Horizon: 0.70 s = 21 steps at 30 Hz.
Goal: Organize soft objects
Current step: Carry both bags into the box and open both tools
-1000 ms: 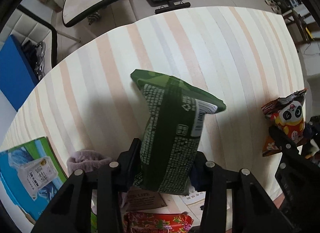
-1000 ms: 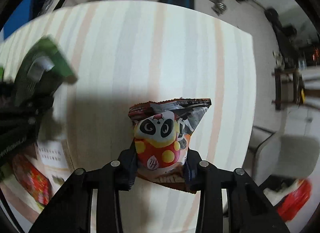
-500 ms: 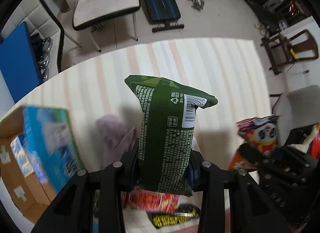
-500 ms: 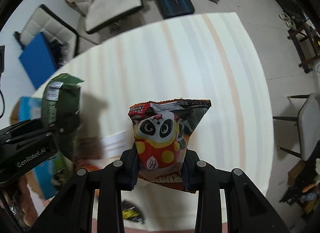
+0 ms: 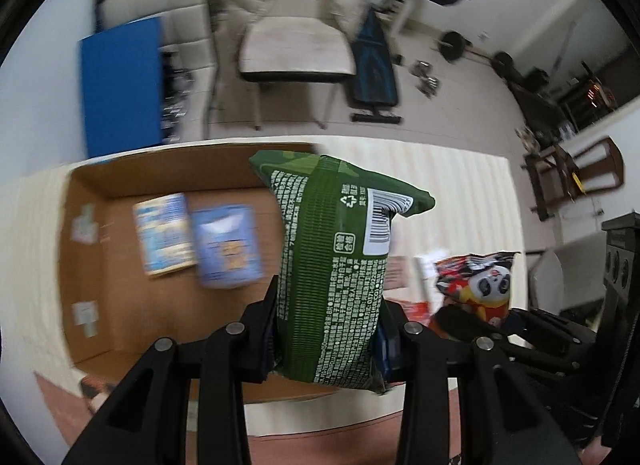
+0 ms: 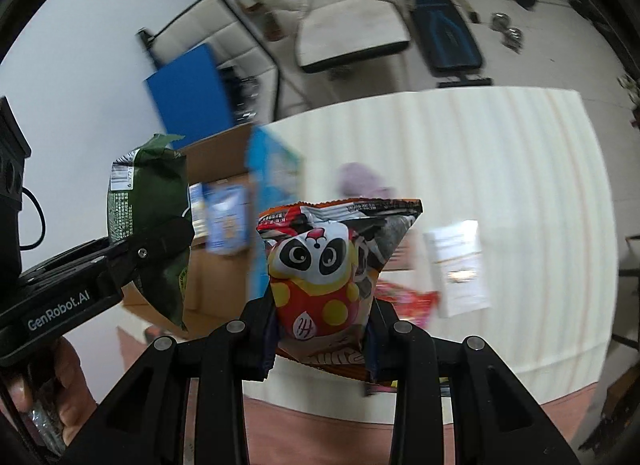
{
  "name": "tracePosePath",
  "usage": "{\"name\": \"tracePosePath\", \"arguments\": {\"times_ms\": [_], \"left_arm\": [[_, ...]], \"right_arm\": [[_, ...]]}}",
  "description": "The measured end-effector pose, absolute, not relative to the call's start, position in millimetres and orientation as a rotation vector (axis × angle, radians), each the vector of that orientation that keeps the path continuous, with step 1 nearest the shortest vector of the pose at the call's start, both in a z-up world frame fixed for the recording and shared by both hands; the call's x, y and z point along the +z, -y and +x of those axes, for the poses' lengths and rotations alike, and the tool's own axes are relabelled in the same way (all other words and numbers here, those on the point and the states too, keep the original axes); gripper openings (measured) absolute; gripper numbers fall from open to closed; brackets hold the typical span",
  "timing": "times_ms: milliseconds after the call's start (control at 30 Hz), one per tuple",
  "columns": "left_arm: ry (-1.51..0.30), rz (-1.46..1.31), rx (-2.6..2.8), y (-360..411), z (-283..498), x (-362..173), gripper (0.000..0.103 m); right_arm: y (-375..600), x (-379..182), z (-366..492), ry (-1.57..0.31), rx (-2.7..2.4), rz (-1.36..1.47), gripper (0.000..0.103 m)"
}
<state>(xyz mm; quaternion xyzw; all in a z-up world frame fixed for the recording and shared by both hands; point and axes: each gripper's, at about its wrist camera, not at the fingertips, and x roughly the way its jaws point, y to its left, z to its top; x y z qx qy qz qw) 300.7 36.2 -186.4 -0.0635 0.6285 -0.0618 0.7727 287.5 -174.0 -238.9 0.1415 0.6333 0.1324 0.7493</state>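
Green pouch [image 5: 336,277] pinched in left claw [image 5: 332,329] above cardboard box [image 5: 92,185] holding two blue packets [image 5: 200,237]

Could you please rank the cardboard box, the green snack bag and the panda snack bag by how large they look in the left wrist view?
1. cardboard box
2. green snack bag, enlarged by nearness
3. panda snack bag

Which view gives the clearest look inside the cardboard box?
The left wrist view: the cardboard box is seen from above, floor and two blue packets visible. The right wrist view shows only a blurred side, partly behind the green bag.
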Motion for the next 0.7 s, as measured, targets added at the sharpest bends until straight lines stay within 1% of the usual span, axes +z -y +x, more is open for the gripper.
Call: {"name": "tracePosePath", "arguments": {"times_ms": [200, 333, 467, 700], "left_arm": [[-1.353, -0.163, -0.001, -127, 297, -185, 0.034], [-1.384, -0.177, 0.067, -170, 305, -204, 0.035], [-1.426, -0.169, 0.102, -198, 313, -228, 0.035], [-1.508, -0.162, 0.126, -223, 338, -274, 0.035]], "right_arm": [[101, -231, 303, -1.386, 0.325, 0.251, 0.036], [61, -249, 326, -1.398, 0.312, 0.217, 0.036], [28, -272, 347, -1.419, 0.277, 0.158, 0.036], [0, -318, 381, -1.458, 0.219, 0.087, 0.036]]}}
